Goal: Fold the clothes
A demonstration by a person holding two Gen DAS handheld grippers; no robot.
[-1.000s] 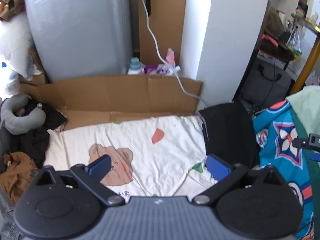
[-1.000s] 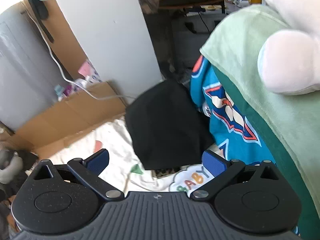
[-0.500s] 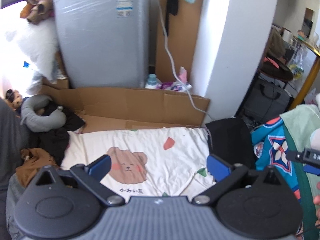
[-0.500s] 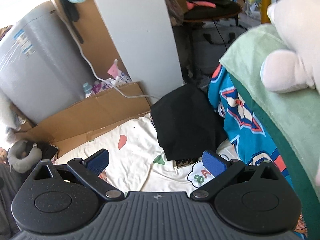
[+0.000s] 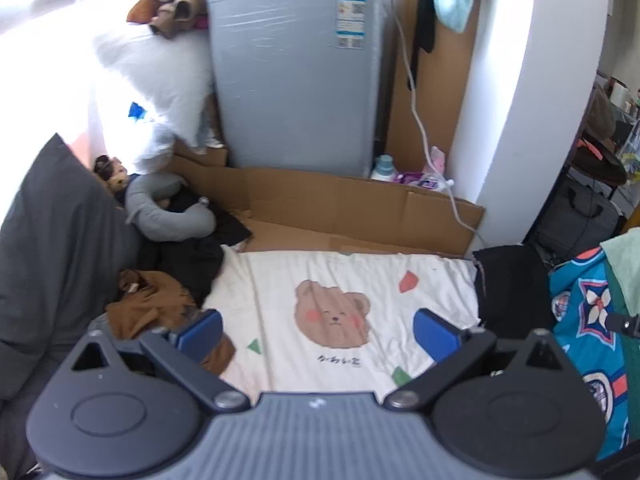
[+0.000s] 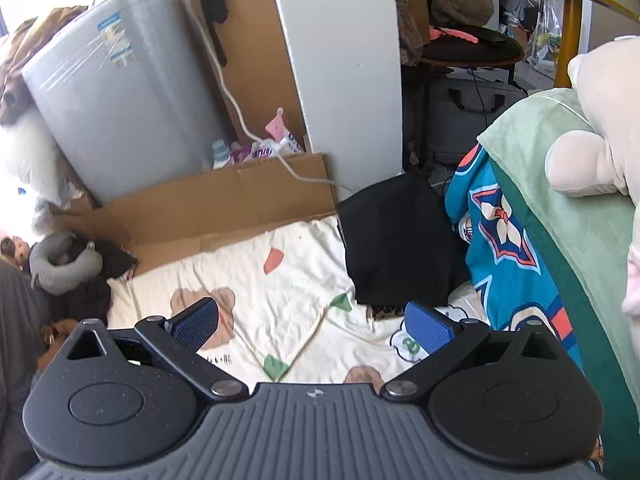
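A folded black garment (image 6: 396, 240) lies at the right end of a cream bear-print sheet (image 5: 340, 312), which also shows in the right wrist view (image 6: 256, 292). A heap of dark and brown clothes (image 5: 160, 304) sits at the sheet's left end. My left gripper (image 5: 318, 334) hangs open above the sheet's bear print, holding nothing. My right gripper (image 6: 312, 326) is open too, above the sheet and left of the black garment (image 5: 508, 284), its fingers empty.
A grey washing machine (image 5: 296, 72) and flattened cardboard (image 5: 340, 208) stand behind the sheet. A grey neck pillow (image 5: 168, 212) and a dark cushion (image 5: 52, 240) lie left. A blue patterned cloth (image 6: 508, 256), green blanket (image 6: 560, 200) and plush toy (image 6: 600, 120) crowd the right.
Both grippers have pulled back and up from the sheet, so more of the washing machine and room shows. Both stay open and empty.
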